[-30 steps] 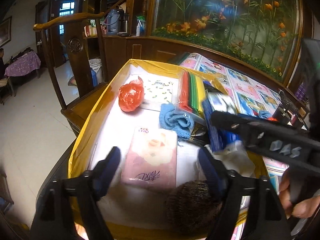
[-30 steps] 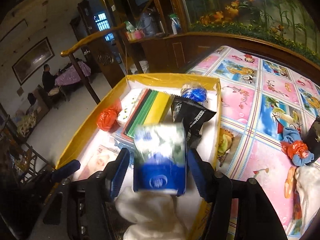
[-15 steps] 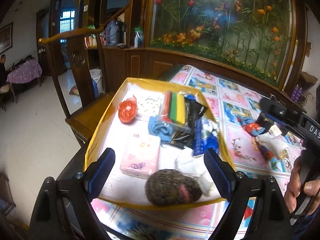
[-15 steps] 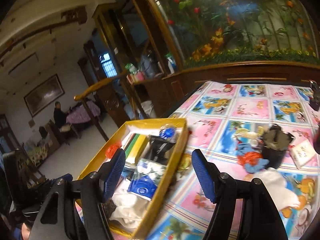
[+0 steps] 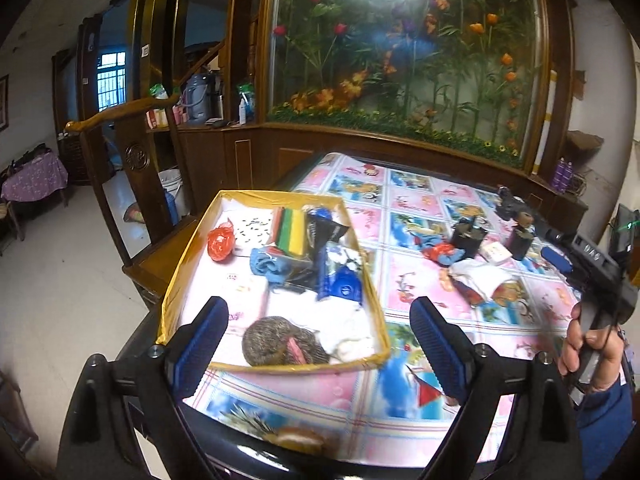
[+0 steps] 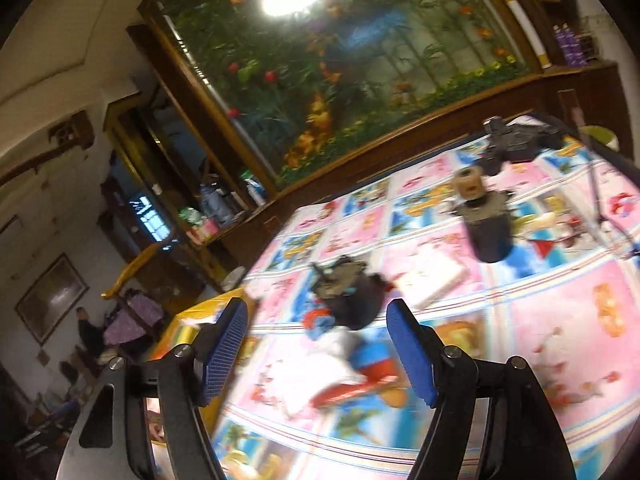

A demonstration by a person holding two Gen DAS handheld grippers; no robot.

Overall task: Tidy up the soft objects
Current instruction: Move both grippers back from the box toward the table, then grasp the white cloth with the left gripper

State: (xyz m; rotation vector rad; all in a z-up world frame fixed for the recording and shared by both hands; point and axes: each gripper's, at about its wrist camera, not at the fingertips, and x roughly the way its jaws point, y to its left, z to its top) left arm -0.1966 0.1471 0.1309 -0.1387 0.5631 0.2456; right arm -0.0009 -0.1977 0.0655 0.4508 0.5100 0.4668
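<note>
**Hovering over a half-sorted table, both tools empty**

Hanging above the near end of the shallow yellow-walled cardboard box (image 5: pixel 173 280), the left gripper (image 5: pixel 318 344) has its blue-padded jaws spread wide and opening, with nothing between them. Inside the box lie a mottled grey-brown knitted ball (image 5: pixel 280 342), a crumpled white cloth (image 5: pixel 352 336), a blue-and-white soft packet (image 5: pixel 342 280), a pink tissue pack (image 5: pixel 246 294), a rolled light-blue towel (image 5: pixel 268 264), a crumpled red plastic bag (image 5: pixel 220 242) and a striped red, green and yellow pack (image 5: pixel 290 230).

Out on the pink-and-blue cartoon-print tablecloth (image 5: pixel 408 208), well apart from the box, a white cloth bundle (image 5: pixel 480 276) rests near a red-and-blue scrap (image 5: pixel 442 252) and two dark upright containers (image 5: pixel 466 236).

The right gripper (image 6: pixel 316 352), held in a hand (image 5: pixel 592 344) with a blue sleeve, is tilted over that loose pile. Its jaws are opening and grip nothing; the white bundle (image 6: pixel 320 372) lies blurred on the cloth beyond them. A yellow corner of the box (image 6: pixel 188 330) shows at the left jaw.
</note>
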